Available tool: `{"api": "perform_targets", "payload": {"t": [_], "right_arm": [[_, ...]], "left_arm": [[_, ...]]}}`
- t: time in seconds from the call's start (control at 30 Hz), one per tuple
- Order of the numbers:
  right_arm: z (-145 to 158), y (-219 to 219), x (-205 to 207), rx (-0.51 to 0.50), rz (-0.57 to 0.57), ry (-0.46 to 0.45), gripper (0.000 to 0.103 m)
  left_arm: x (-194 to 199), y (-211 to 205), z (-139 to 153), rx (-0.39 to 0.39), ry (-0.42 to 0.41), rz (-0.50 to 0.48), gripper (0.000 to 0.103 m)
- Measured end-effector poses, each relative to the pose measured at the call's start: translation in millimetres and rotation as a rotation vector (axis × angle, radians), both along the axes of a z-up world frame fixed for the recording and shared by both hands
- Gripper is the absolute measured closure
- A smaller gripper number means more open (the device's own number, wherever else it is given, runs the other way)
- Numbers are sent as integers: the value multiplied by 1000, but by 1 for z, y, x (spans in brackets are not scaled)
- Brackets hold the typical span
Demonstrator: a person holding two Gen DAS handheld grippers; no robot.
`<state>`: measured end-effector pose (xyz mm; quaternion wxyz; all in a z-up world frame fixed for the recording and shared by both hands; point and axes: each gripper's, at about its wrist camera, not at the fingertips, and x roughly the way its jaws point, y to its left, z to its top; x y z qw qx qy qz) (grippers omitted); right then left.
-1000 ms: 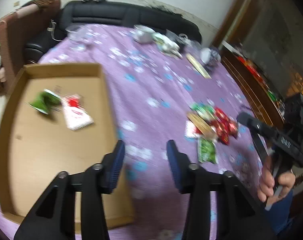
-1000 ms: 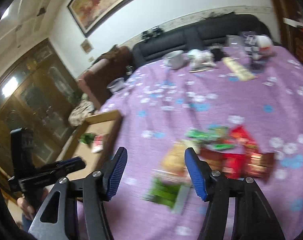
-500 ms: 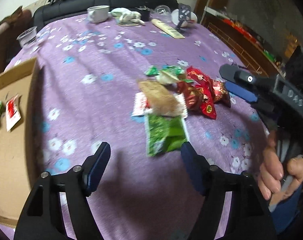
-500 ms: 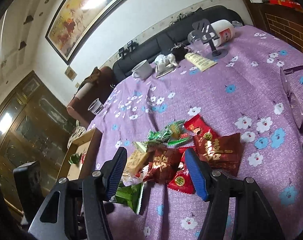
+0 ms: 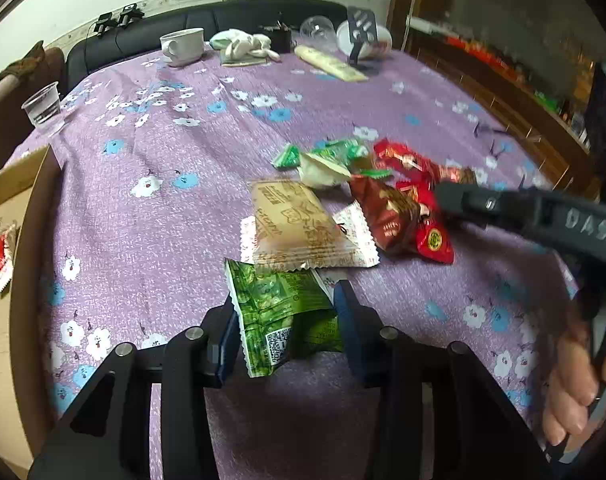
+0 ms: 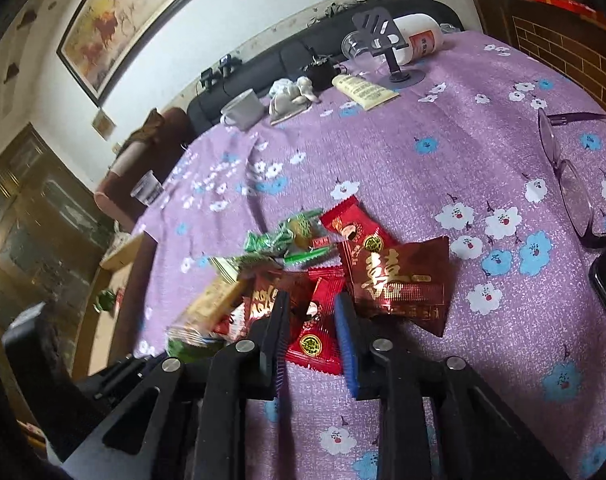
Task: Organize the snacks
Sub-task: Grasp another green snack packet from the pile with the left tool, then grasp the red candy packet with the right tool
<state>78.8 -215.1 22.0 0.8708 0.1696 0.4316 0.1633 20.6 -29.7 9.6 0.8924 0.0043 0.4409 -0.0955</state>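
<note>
Green snack packet point(image 5: 281, 312) lying on the purple flowered tablecloth point(image 5: 151, 208), long axis running from the camera toward the pile, far serrated end tucked under the beige biscuit packet point(image 5: 297, 226), near end with a QR code facing the lens. Left gripper point(image 5: 285, 328) closing around it, blue pads point(image 5: 345, 320) pressing both long edges, film visibly buckled between them. Printing on the green film too crumpled to read.

Small red candy packet point(image 6: 315, 328) with a round gold-and-green seal, lying at the near edge of the pile, long axis pointing away from the lens, slightly tilted left. Right gripper point(image 6: 311, 330) closing on it, jaws narrow, fingers point(image 6: 345, 332) hard against its sides, the packet's near end between them.

Just beyond, a larger dark red packet point(image 6: 399, 280) bearing a gold double-happiness character. Brown lettering on the biscuit packet, not legible. "DAS" raised on the right gripper's black body, seen in the left wrist view. Person's hand point(image 5: 575, 380) wrapped round its handle at the right edge.

Cardboard box point(image 5: 7, 320) at the left, with a red-and-white sachet point(image 5: 2, 256) inside.
</note>
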Motion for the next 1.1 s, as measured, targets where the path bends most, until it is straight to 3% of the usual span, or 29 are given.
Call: {"api": "perform_targets", "payload": {"t": [0.3, 0.33, 0.37, 0.5, 0.57, 0.63, 1.1], "right_arm": [[-11, 15, 4, -112, 18, 22, 74], [-11, 19, 4, -141, 22, 17, 71], [-13, 22, 4, -165, 29, 16, 70], [-13, 39, -2, -291, 46, -34, 70], [-13, 44, -4, -330, 52, -52, 75], [-12, 44, -5, -317, 59, -57, 81], [16, 28, -17, -177, 18, -170, 82]], "left_arm": [[-4, 8, 5, -38, -37, 15, 62], [-6, 8, 6, -39, -43, 14, 69], [-6, 7, 7, -43, -47, 10, 71], [-8, 10, 10, -58, -56, 8, 71], [-8, 10, 10, -59, -57, 9, 71], [-8, 10, 11, -62, -59, 10, 72], [-9, 10, 13, -86, -67, 6, 74]]}}
